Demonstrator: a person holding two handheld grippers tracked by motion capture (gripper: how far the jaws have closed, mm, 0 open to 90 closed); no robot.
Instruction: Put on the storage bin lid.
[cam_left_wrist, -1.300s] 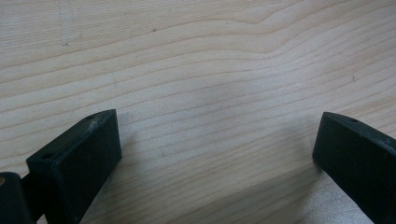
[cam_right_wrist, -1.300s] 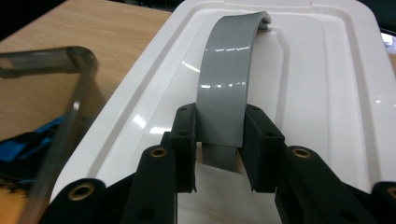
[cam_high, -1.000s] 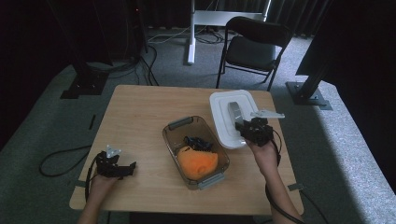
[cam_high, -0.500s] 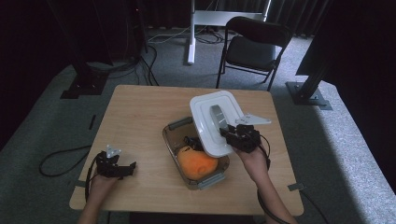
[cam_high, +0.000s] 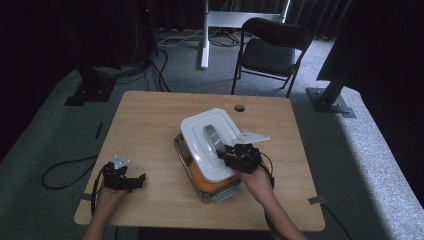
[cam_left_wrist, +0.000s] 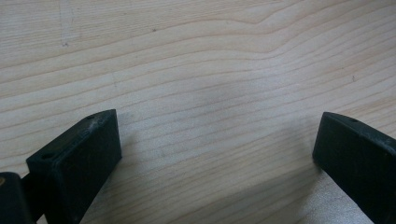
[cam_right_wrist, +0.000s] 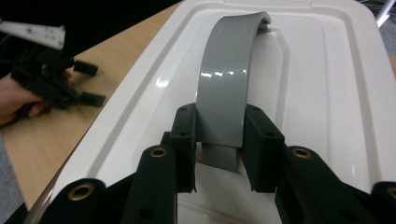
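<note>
The right claw (cam_right_wrist: 218, 149) pinches the grey arched handle (cam_right_wrist: 227, 88) of the white rectangular plastic lid (cam_high: 210, 142), its jaws pressed on either side of the strap. The lid hangs over the clear plastic container (cam_high: 220, 192) at mid-desk, offset toward the far left, so the container's near right end, with something orange inside, lies uncovered. Seating it likely needs a shift near and right. The left claw (cam_left_wrist: 215, 154) rests spread and empty on the wooden desk (cam_high: 150, 125) at near left.
</note>
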